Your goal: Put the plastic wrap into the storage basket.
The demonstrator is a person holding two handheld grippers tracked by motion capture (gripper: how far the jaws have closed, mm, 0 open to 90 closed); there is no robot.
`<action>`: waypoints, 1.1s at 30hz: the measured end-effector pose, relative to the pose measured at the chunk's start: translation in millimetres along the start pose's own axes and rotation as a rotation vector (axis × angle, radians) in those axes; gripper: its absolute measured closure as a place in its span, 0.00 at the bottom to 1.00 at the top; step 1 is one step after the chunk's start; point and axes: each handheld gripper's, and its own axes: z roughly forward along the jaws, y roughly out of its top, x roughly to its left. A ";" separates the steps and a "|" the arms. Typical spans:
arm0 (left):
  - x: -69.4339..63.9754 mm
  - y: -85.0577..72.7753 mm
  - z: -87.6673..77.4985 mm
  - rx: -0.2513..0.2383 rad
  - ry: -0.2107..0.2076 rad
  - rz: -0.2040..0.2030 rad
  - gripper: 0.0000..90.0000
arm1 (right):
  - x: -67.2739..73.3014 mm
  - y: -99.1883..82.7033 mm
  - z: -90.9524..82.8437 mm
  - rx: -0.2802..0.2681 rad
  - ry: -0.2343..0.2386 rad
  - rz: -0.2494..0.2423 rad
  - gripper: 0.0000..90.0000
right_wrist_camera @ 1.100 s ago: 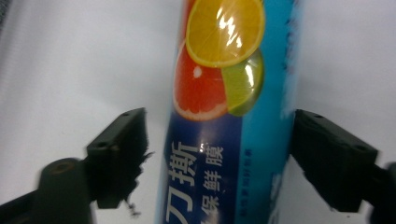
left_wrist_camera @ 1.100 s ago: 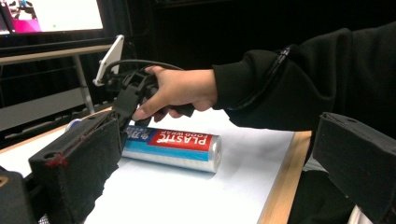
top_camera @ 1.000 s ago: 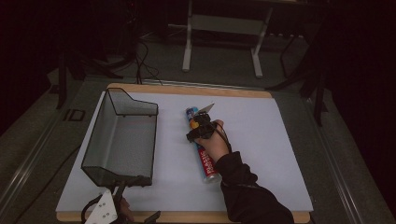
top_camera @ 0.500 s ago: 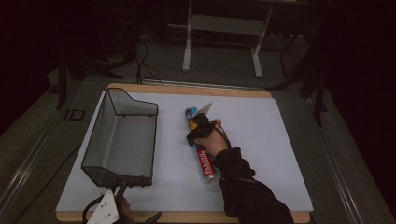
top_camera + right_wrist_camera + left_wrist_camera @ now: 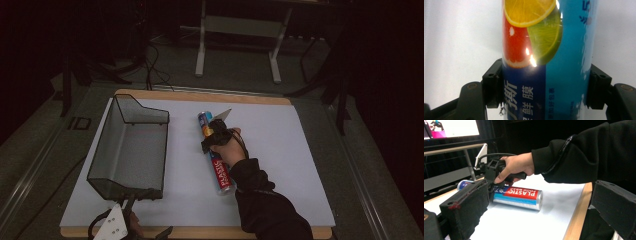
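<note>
We see a long roll of plastic food wrap [image 5: 216, 160] lying flat near the middle of the white table cover [image 5: 285, 165], just right of the dark mesh basket [image 5: 131, 145]. Its wrapper is glossy: blue at the far end with sliced orange, lime and grapefruit printed on it, then a red band reading "PLASTIC FOOD WRAP" toward the near end, and a silvery end cap facing the table's near edge.

The right gripper [image 5: 214, 136] sits over the roll's upper part, held by the person's right hand [image 5: 231, 150]. In the right gripper view its two black jaws press against both sides of the roll [image 5: 546, 75], so it is clenched around the wrap. The hand and gripper cover the roll's middle from above.

The left gripper [image 5: 131, 220] lies at the near-left edge of the table, partly cut off by the frame; its jaws stand wide apart in its own view, with nothing between them. One jaw hides part of the roll [image 5: 516, 197] there. The room beyond the table is too dark to make out.
</note>
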 end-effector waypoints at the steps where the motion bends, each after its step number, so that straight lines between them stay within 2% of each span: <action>1: -0.1 0.0 0.0 0.001 0.000 0.000 0.02 | 0.5 0.0 -2.1 -0.009 0.002 -0.006 0.35; 4: -0.1 -0.1 0.4 0.005 0.001 0.001 0.02 | 1.2 0.5 -4.9 -0.005 0.004 -0.017 0.35; 11: -0.6 -0.1 0.6 0.007 0.005 0.007 0.02 | 0.5 2.4 -24.8 -0.057 0.047 -0.033 0.35; 15: -0.4 -0.2 0.7 0.009 0.004 0.004 0.02 | 1.3 3.5 -34.0 -0.075 0.056 -0.042 0.35; 16: -0.5 -0.1 0.8 0.009 0.004 0.003 0.02 | 1.4 4.2 -41.6 -0.087 0.079 -0.036 0.35; 19: -0.6 -0.2 0.9 0.008 0.004 0.004 0.02 | 2.1 4.3 -44.4 -0.094 0.082 -0.035 0.35; 20: -0.5 -0.1 0.9 0.010 0.004 0.005 0.02 | 4.9 5.4 -54.5 -0.117 0.093 -0.043 0.35; 22: -0.7 -0.1 0.9 0.010 0.005 0.005 0.02 | 7.3 6.5 -61.8 -0.140 0.099 -0.040 0.35; 26: -0.5 -0.3 1.1 0.011 0.007 0.004 0.02 | 11.3 9.0 -77.5 -0.180 0.149 -0.036 0.35; 31: -0.6 -0.2 1.1 0.014 0.004 0.003 0.02 | 18.4 11.0 -93.0 -0.212 0.156 -0.045 0.35; 32: -0.6 -0.1 0.7 0.011 0.007 0.002 0.02 | 23.6 12.4 -104.3 -0.235 0.181 -0.050 0.35; 33: -0.4 -0.1 0.6 0.010 0.007 0.001 0.02 | 24.3 12.8 -106.2 -0.237 0.190 -0.053 0.35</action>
